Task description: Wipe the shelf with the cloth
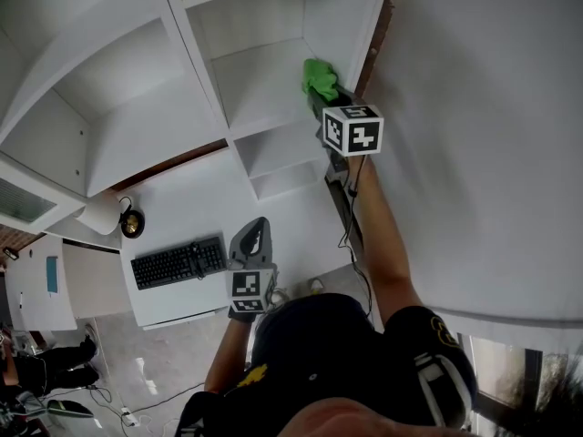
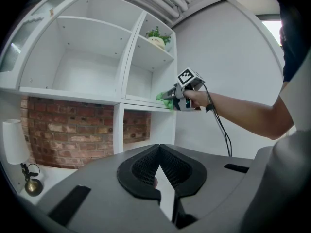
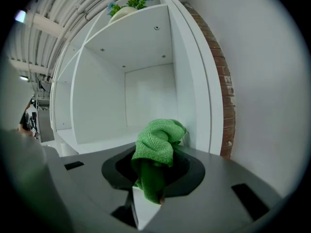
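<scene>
Clamped tight in the jaws of the right gripper [image 3: 153,178]: the green cloth [image 3: 155,142], bunched, with a fold bulging out ahead of the tips. Just ahead of and below those jaws: the white shelf [image 3: 92,140], at the front edge of its board, close to the right wall of the compartment. Cannot tell whether the cloth is pressing on the board yet.

Judged from this, wiping about to run or just begun at the front corner. To do it well:
- Tip the jaws down so the loose fold, not the hard tips, meets the board.
- Press lightly and sweep from the right wall across to the left divider, then work back toward the rear panel in overlapping passes.
- Grip firmly enough that the cloth cannot drag out on the return stroke.
- Mind the corners, where dust would gather.

Left gripper [image 2: 163,178] hanging low, jaws together with nothing between them, well away from the work.

Counted: one cloth, two grippers, one potted plant [image 2: 158,37] on the board above the right jaws, one keyboard [image 1: 178,262] on the table [image 1: 182,303] far below.
</scene>
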`<state>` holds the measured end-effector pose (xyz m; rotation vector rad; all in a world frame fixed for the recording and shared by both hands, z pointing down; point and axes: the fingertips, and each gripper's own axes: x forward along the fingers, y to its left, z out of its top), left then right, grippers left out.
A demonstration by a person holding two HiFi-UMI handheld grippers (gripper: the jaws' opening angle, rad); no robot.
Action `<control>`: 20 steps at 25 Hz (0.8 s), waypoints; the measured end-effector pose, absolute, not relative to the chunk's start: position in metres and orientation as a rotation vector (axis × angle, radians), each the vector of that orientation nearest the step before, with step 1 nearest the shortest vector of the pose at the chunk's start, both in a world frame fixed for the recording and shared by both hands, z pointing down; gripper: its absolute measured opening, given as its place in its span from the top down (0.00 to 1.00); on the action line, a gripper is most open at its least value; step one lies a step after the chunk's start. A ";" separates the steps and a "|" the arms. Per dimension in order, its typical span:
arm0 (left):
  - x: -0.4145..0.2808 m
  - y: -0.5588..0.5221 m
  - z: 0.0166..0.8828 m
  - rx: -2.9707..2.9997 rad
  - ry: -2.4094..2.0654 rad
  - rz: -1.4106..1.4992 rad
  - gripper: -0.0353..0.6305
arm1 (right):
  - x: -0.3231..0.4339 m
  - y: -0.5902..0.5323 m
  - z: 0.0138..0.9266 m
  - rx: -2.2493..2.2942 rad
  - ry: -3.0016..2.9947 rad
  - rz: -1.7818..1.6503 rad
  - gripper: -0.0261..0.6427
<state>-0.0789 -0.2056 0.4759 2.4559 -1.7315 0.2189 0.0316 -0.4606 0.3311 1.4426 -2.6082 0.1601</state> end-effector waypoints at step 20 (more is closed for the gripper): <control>-0.147 -0.173 0.511 2.331 -1.732 0.135 0.92 | 0.030 -0.459 0.330 1.689 -2.564 -0.015 0.82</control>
